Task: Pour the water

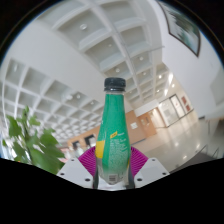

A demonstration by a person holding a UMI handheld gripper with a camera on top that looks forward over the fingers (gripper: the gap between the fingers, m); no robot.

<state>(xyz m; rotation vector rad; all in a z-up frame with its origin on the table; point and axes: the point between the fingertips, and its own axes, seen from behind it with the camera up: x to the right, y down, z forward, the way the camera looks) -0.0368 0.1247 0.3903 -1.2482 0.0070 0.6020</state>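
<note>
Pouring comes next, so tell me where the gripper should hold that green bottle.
Hold the green bottle at its labelled lower body, one pad each side, as the gripper does now. It stands upright between the fingers, and the body is wider than the neck.

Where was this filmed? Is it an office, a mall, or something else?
Probably a large public lobby or hall: a coffered ceiling overhead, a wide shiny floor beyond, and a potted plant to one side. The green bottle stands upright between the jaws.
</note>
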